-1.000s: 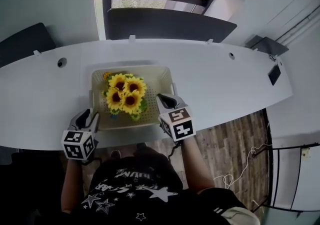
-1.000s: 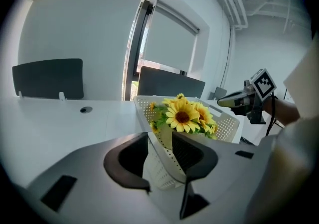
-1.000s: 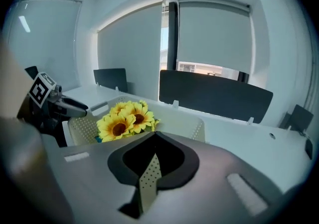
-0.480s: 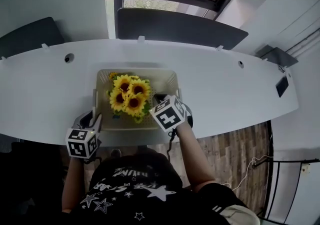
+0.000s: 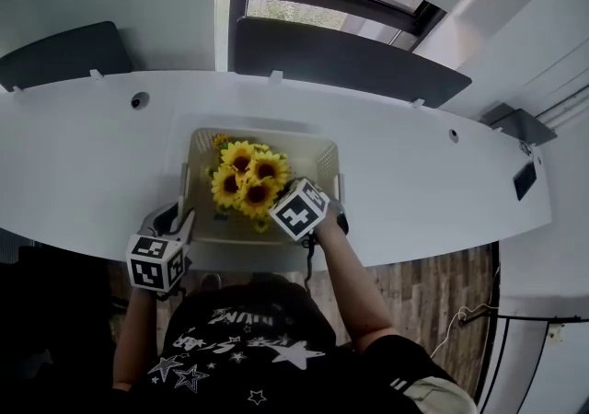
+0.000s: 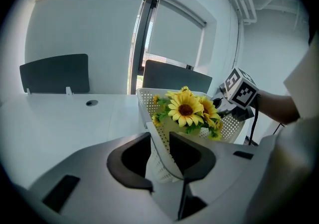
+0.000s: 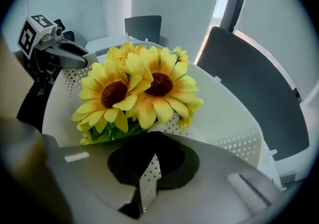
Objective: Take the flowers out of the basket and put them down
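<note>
On one worktop (image 5: 92, 155), roomy either side, one basket (image 5: 324, 153) holds four large sunflowers (image 5: 248, 184); left tool (image 6: 160, 143), jaws just closing, pinches its near-left wall; right tool (image 7: 149, 163), shut, overhangs its near-right corner.

Desk (image 5: 92, 164) runs L–R across head view; person (image 5: 248, 348) at its near edge, centre. Basket (image 5: 317, 141) sits on desk, centre, close to near edge. Flowers (image 5: 248, 184) in basket, bunched toward its left-centre. L gripper (image 5: 181, 219) at basket's near-left corner, jaws just been closing w/ the basket wall between them. R gripper (image 7: 151, 154) over basket's near-right part, just beside flowers on their right, apart from L gripper. Cable hole (image 5: 139, 100) on desk behind & left of basket; 2nd hole (image 5: 453, 135) off to the right, well apart from basket. Behind desk: left panel (image 5: 64, 51), and centre panel (image 5: 350, 58) directly behind basket. Window (image 5: 304, 7) behind centre panel. Floor (image 5: 433, 293) right of person, below desk's near edge.
</note>
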`<state>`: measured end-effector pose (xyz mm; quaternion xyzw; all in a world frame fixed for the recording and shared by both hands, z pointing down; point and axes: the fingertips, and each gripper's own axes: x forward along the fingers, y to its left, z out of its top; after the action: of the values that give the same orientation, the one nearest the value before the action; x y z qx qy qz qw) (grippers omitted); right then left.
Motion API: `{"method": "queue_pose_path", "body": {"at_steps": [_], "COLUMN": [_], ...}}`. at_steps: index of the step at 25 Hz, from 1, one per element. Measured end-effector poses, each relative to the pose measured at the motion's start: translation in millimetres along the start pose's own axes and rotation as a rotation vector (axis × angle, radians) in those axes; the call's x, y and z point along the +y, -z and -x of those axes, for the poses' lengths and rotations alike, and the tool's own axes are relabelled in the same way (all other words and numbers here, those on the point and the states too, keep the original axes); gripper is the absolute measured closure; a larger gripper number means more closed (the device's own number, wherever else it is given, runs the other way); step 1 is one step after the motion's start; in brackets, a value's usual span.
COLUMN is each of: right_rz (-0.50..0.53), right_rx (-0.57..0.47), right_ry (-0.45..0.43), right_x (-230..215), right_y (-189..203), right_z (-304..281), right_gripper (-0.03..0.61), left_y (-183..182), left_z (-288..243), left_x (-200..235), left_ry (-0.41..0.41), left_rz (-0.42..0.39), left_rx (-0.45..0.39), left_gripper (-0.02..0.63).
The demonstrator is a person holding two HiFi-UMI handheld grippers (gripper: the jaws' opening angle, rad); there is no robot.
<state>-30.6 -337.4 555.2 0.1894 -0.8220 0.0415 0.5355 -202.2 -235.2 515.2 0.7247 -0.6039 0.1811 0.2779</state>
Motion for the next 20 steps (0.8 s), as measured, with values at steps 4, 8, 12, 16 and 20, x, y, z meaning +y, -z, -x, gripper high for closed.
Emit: {"method": "queue_pose_path", "body": {"at_steps": [4, 8, 12, 16, 20], "right_rz": [0.062, 0.106, 0.09, 0.153, 0.118], "right_rx": [-0.008, -0.042, -0.074, -0.021, 0.015], "right_ry": [-0.024, -0.097, -0.147, -0.228, -0.303], "right_x": [1.8, 8.2, 8.9, 21.4, 40.3], "right_y": [2.5, 6.7, 3.5, 10.2, 16.7], "right_z": [-7.8, -12.1, -10.9, -13.8, -21.4], "right_gripper": [0.575, 0.544, 0.407, 0.293, 0.219], "left_y": [-0.5, 0.1, 0.6, 0.6, 1.2], "left_z": [0.3, -0.2, 1.2, 1.0, 0.0], "left_x": [-0.1, -0.9, -0.1, 0.1, 0.6], "left_ry": [0.001, 0.001, 0.0, 0.002, 0.001], "left_rz": [0.005, 0.007, 0.01, 0.012, 0.017], "left_rx": [0.0, -0.001, -0.003, 0.001, -0.004], "left_gripper": [0.494, 0.494, 0.494, 0.494, 0.494]}}
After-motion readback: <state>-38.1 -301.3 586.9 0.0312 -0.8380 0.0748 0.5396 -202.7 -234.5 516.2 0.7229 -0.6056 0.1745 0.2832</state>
